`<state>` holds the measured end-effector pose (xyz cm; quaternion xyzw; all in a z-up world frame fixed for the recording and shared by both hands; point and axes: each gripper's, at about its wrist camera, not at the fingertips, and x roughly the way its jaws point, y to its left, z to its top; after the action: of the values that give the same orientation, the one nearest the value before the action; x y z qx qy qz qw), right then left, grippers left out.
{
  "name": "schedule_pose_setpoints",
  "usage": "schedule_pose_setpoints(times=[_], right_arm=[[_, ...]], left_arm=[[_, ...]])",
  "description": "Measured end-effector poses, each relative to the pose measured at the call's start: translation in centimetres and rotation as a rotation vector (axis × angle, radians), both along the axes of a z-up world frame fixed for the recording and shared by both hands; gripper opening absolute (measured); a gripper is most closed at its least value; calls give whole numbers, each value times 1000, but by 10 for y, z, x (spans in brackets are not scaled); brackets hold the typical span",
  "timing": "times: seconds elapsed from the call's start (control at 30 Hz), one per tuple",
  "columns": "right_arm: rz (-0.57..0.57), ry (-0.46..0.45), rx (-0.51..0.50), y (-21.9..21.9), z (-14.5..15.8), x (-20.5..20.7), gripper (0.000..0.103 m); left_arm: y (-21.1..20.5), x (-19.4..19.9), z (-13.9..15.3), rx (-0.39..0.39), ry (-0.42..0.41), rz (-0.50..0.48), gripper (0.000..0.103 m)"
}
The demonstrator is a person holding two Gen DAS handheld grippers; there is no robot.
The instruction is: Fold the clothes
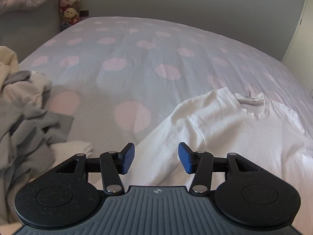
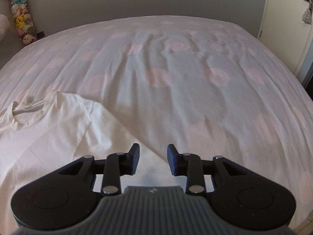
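Observation:
A white T-shirt [image 1: 225,125] lies spread on the bed, collar [image 1: 252,102] away from me. In the left wrist view its left sleeve runs down toward my left gripper [image 1: 156,157], which stands open just above that sleeve with nothing between its blue pads. In the right wrist view the same T-shirt [image 2: 50,125] fills the lower left, its neck label [image 2: 29,99] showing. My right gripper [image 2: 153,160] is open over the tip of the right sleeve, empty.
A pile of grey and cream clothes [image 1: 25,117] lies at the left of the bed. The polka-dot bedspread [image 2: 176,74] stretches far ahead. A column of plush toys [image 1: 69,2] stands at the far wall; a door [image 2: 289,19] is at the right.

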<state>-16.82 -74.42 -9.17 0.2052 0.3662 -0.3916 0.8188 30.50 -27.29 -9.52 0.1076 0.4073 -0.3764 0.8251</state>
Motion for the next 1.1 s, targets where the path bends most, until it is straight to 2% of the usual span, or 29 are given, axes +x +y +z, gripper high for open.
schedule_pose_setpoints(times=[0.13, 0.27, 0.37, 0.47, 0.5, 0.53, 0.57, 0.6, 0.63, 0.67, 0.73, 0.8, 0.93, 1.03, 1.1], right_arm=[[47, -23, 3, -8, -9, 35, 40], [87, -42, 2, -19, -19, 68, 50], [105, -56, 8, -28, -27, 90, 51], [108, -38, 0, -27, -31, 96, 50], [109, -33, -3, -26, -32, 98, 49], [110, -27, -6, -26, -33, 100, 46], [111, -21, -9, -25, -35, 101, 45], [112, -15, -11, -25, -36, 103, 43], [113, -9, -14, -25, -37, 105, 34], [115, -3, -17, -24, -38, 107, 19], [117, 9, -22, -23, -41, 111, 5], [118, 21, -28, -23, -43, 115, 4], [52, 12, -106, -29, -26, 119, 3], [29, 21, -122, -36, -24, 123, 2], [21, 50, -101, -42, -34, 125, 2]], left_arm=[[-40, 27, -20, 4, 17, -23, 47], [-63, 49, -38, -30, 84, -28, 47], [-77, 54, -49, -30, 111, -43, 47], [-84, 49, -55, -18, 84, -61, 47], [-86, 47, -57, -14, 74, -66, 43], [-88, 46, -56, -14, 70, -67, 32], [-89, 45, -55, -14, 66, -68, 27], [-91, 44, -54, -14, 62, -68, 14], [-92, 43, -52, -14, 58, -69, 5], [-94, 42, -51, -14, 54, -69, 4], [-98, 40, -48, 5, 34, -64, 2], [-105, 40, -41, 36, -6, -46, 1], [-121, 51, -22, 52, -52, -19, 1], [-130, 56, -29, 102, -49, -32, 1], [-133, 58, -41, 138, -32, -33, 1]])
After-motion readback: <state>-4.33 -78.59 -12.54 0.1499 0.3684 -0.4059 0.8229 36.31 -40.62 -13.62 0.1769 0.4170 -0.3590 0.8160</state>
